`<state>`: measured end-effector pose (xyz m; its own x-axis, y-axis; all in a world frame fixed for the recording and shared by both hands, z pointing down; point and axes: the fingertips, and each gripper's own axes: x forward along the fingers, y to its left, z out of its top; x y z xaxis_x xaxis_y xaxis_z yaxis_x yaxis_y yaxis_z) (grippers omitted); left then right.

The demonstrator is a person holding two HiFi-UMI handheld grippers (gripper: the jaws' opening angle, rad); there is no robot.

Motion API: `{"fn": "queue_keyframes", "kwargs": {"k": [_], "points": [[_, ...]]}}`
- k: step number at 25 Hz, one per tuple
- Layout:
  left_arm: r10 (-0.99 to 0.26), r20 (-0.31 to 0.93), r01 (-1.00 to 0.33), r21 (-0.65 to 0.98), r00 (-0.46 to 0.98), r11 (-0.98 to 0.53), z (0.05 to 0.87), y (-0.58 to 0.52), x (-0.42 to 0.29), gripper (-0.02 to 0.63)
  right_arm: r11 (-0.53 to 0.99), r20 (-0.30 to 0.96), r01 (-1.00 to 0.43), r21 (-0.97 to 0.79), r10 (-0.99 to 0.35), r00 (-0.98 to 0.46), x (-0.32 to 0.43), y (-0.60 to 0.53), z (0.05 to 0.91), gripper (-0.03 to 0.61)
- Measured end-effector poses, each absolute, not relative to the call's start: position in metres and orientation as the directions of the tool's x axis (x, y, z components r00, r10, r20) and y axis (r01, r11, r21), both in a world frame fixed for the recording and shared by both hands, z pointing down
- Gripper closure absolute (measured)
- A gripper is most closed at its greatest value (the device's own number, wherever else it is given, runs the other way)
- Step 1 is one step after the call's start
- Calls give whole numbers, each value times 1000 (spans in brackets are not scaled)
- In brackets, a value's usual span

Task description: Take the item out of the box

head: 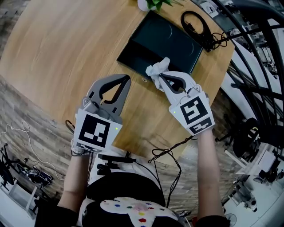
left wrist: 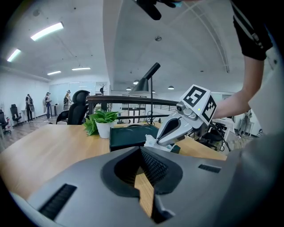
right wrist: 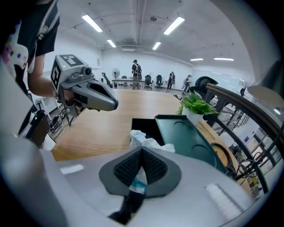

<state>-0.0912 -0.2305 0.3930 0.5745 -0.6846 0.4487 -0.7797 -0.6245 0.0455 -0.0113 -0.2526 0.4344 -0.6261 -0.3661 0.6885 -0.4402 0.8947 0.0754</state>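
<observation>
Right gripper is clenched on the white crumpled item, pinched at one end so the rest hangs loose. The item sits at the near edge of the dark box (apparently clear of it). Left gripper is closed on nothing and held aside over the table, probably to keep clear. Both forearms reach forward, with the grippers tilted down.

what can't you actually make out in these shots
- White crumpled item: what it is; its lower end is hidden inside the shut right gripper, right gripper view.
- Box interior: too dark in head view; the item partly blocks it in right gripper view.
- Potted plant: cut off by head view's top edge.
</observation>
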Motion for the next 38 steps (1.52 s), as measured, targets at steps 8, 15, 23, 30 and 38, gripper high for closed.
{"fn": "queue_keyframes", "kwargs": {"k": [8, 15, 23, 30, 38], "points": [[-693, 422, -771, 21, 584, -636, 370, -202, -73, 607, 819, 592, -560, 127, -515, -619, 9, -233, 396, 569], [-707, 394, -766, -12, 587, -642, 346, -175, -59, 607, 723, 492, -670, 168, -651, -579, 34, -205, 357, 569], [-726, 363, -765, -51, 584, -642, 317, -137, -43, 607, 622, 373, -758, 197, -763, -528, 61, -164, 312, 569], [-742, 321, -765, -76, 588, -639, 293, -111, -28, 607, 563, 307, -803, 198, -813, -495, 84, -125, 286, 569], [-742, 282, -752, -93, 609, -652, 270, -74, -10, 607, 487, 238, -853, 188, -865, -441, 112, -79, 262, 569]]}}
